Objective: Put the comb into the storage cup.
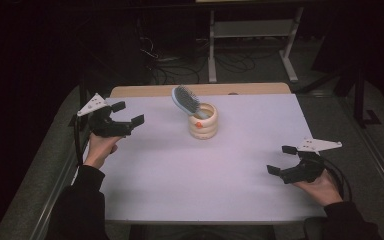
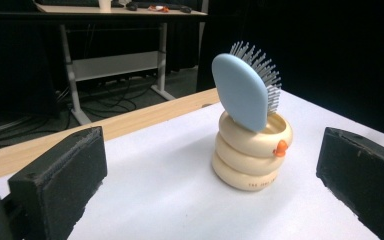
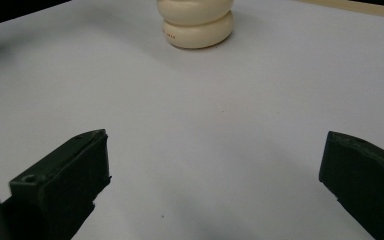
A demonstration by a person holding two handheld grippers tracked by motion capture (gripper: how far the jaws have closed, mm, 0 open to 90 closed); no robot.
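Brush (image 1: pixel 186 98): stands in cup (image 1: pixel 203 121), head tilted toward 11 o'clock. Left gripper (image 1: pixel 128 113), nearer, lies at its 9 o'clock; right gripper (image 1: pixel 280 159) at 4 o'clock. Fingers of both wide apart, empty.

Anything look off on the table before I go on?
Nothing spilled or broken. The blue hairbrush stands handle-down in the cream ringed holder, leaning over its rim rather than upright. Both grippers, left and right, are open and apart from it.
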